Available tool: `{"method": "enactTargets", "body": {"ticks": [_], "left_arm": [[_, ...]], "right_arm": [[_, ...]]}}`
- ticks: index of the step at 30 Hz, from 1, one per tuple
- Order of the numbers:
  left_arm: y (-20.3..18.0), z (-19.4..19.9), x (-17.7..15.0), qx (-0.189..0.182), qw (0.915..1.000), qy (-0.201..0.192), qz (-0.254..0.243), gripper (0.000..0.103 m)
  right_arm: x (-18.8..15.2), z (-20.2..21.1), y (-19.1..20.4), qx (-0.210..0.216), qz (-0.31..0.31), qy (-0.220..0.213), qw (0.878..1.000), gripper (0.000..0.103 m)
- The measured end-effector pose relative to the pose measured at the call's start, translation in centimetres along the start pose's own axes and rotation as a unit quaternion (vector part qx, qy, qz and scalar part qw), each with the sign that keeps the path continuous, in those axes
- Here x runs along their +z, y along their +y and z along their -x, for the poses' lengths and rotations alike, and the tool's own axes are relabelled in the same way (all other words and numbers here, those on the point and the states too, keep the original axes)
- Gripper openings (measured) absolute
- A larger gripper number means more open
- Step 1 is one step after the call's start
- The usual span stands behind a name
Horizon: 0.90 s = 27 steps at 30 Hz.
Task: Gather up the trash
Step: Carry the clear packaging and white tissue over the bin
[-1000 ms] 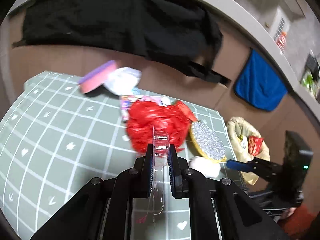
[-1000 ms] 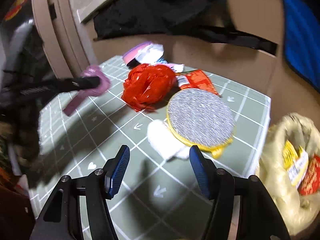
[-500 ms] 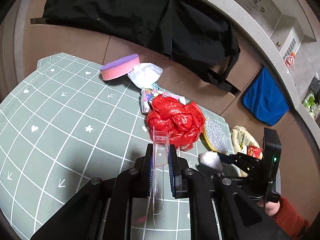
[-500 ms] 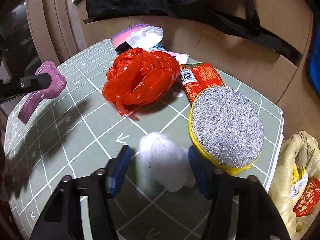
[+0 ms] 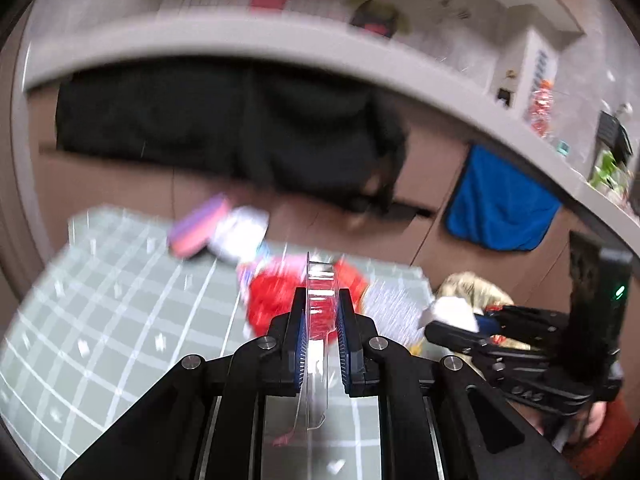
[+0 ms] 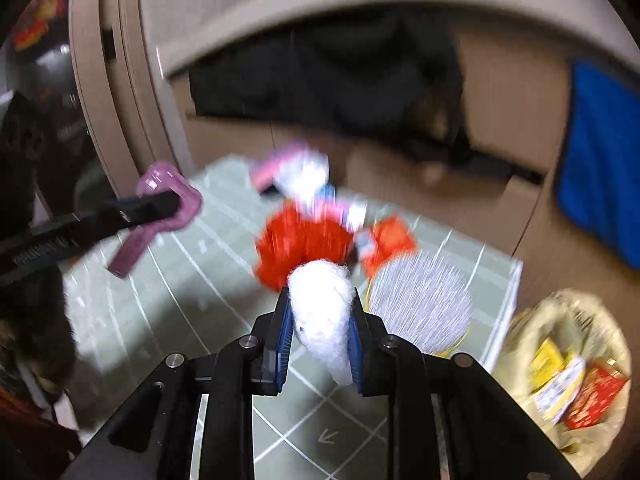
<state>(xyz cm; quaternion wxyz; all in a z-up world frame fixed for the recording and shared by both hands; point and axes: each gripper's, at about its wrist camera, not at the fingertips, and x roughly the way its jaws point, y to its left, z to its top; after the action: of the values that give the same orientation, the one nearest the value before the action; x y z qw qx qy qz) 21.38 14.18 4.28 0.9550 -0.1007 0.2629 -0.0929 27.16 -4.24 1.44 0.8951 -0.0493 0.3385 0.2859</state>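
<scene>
My right gripper (image 6: 320, 320) is shut on a white fluffy wad (image 6: 322, 312) and holds it above the green grid mat (image 6: 180, 320); the wad also shows in the left wrist view (image 5: 450, 312). My left gripper (image 5: 322, 320) is shut on a clear plastic piece (image 5: 318, 308), which in the right wrist view looks like a pink-tinted blister shell (image 6: 160, 212). A crumpled red plastic bag (image 6: 300, 244) lies mid-mat, with an orange wrapper (image 6: 390, 240) beside it. A beige trash bag (image 6: 568, 360) holding wrappers sits off the mat's right edge.
A round silver scouring pad (image 6: 420, 300) with a yellow rim lies near the mat's right edge. A pink and purple sponge (image 5: 200, 224) and white crumpled paper (image 5: 240, 232) lie at the far edge. Black cloth and a blue towel (image 5: 496, 208) hang behind.
My right gripper has closed on the white wad and lifted it off the mat. Both views tilted upward and blurred. The left gripper still holds the clear plastic.
</scene>
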Motion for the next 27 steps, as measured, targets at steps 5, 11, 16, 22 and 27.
{"method": "enactTargets", "body": {"ticks": [5, 11, 16, 22, 27], "left_arm": [[-4.0, 1.8, 3.4, -0.005, 0.9983, -0.043, -0.039, 0.014], [-8.5, 2.9, 5.8, -0.016, 0.9946, -0.077, -0.067, 0.014], [-12.5, 2.3, 6.3, -0.032, 0.9917, -0.079, -0.097, 0.014], [-16.8, -0.3, 6.1, -0.054, 0.9899, -0.055, -0.118, 0.014], [-20.2, -3.0, 5.2, -0.083, 0.9873, -0.035, -0.131, 0.014]], "right_arm": [[3.2, 6.3, -0.9, -0.014, 0.000, -0.068, 0.998, 0.022], [4.2, 11.8, -2.9, -0.051, 0.005, -0.118, 0.992, 0.023], [3.2, 13.9, -5.7, -0.071, -0.009, -0.132, 0.989, 0.023], [1.4, 15.6, -9.8, -0.090, -0.044, -0.139, 0.985, 0.023], [-0.1, 16.4, -13.0, -0.109, -0.073, -0.139, 0.982, 0.024]]}}
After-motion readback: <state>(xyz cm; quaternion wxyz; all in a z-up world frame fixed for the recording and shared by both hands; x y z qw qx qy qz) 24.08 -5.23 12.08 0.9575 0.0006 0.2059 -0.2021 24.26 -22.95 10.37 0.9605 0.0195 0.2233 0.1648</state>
